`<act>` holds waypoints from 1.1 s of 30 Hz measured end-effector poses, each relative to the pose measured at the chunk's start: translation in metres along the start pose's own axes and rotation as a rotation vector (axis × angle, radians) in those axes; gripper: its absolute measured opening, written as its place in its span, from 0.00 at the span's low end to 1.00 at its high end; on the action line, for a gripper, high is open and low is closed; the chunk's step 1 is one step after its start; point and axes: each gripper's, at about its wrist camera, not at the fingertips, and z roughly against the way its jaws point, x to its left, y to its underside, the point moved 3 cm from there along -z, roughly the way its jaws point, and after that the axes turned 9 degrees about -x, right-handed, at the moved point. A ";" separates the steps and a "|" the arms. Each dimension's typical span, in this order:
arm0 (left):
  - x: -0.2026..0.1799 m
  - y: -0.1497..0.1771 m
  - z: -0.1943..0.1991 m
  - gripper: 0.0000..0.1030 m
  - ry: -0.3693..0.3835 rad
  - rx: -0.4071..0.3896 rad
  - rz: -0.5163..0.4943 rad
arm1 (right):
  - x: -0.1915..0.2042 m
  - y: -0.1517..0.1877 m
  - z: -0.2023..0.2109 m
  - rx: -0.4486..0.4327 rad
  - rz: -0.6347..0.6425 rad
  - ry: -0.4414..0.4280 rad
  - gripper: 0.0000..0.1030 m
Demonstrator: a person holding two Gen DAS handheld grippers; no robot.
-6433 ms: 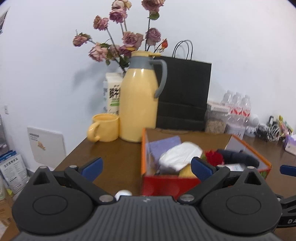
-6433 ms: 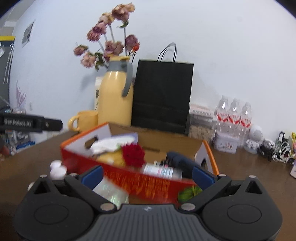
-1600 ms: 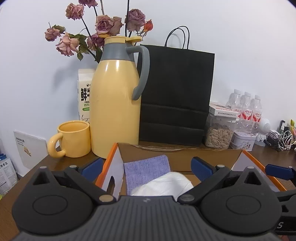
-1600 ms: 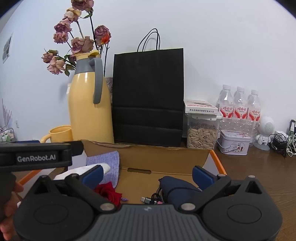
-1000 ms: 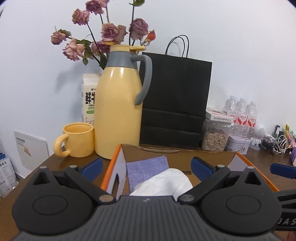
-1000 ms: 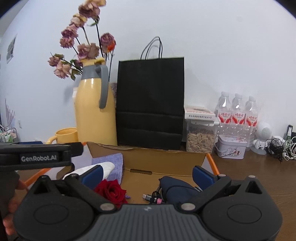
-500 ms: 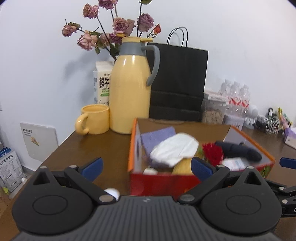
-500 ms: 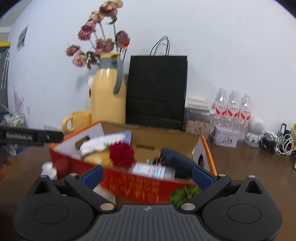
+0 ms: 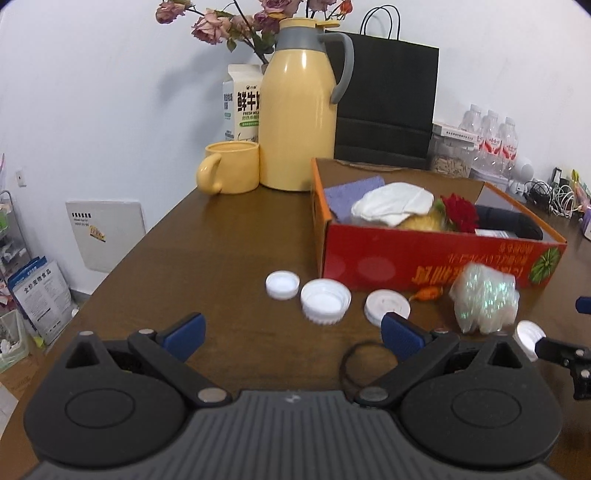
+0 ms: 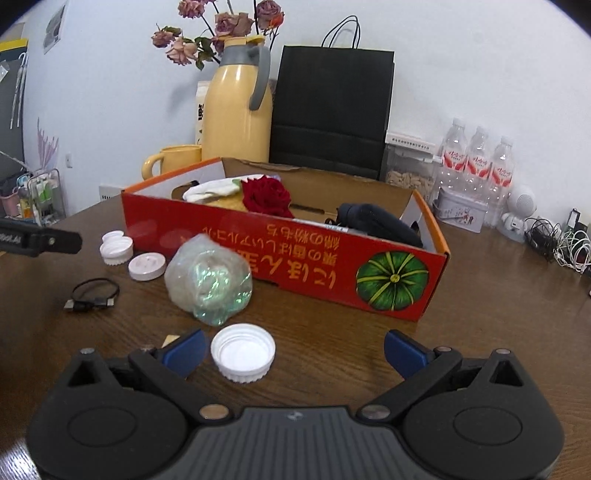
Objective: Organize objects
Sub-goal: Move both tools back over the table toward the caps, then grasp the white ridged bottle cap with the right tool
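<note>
Both grippers hang low over the brown table (image 9: 229,229) with their jaws spread wide and nothing between them: the left gripper (image 9: 291,334) and the right gripper (image 10: 293,349).

In front of them stands one red cardboard box (image 10: 295,254) with orange rims and a green pumpkin print. Inside it I count one lilac cloth (image 9: 349,197), one white folded cloth (image 9: 393,203), one red rose (image 10: 266,195) and one dark blue object (image 10: 380,221); something yellow lies under the white cloth, but I cannot tell what it is.

On the table before the box lie four white caps. Three are in a row near the left corner of the box (image 9: 282,285) (image 9: 325,301) (image 9: 387,305). The fourth cap (image 10: 243,352) lies open side up just beside the left finger of the right gripper. One crumpled shiny plastic bag (image 10: 208,278) rests against the front wall of the box. One black cable loop (image 10: 92,293) lies apart on the left. A small orange thing (image 9: 428,293) beside the bag is too small to identify.

Behind the box stand one yellow thermos jug (image 9: 299,110), one yellow mug (image 9: 229,171), one milk carton (image 9: 242,101), one black paper bag (image 10: 332,107) and three water bottles (image 10: 478,162). The dried flowers (image 10: 218,27) are cut off at the top.
</note>
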 end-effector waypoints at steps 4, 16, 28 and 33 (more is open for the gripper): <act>0.002 0.006 0.005 1.00 -0.001 0.016 0.001 | 0.002 0.003 -0.004 0.025 0.000 -0.004 0.99; 0.001 0.016 0.008 1.00 -0.002 0.043 0.001 | 0.011 0.004 -0.020 0.061 -0.014 -0.037 0.69; -0.002 0.016 0.009 1.00 0.008 0.044 -0.006 | 0.021 0.002 -0.017 0.045 0.006 -0.071 0.38; -0.010 0.017 0.008 1.00 0.023 0.046 -0.022 | 0.019 0.000 -0.009 -0.006 0.000 -0.045 0.38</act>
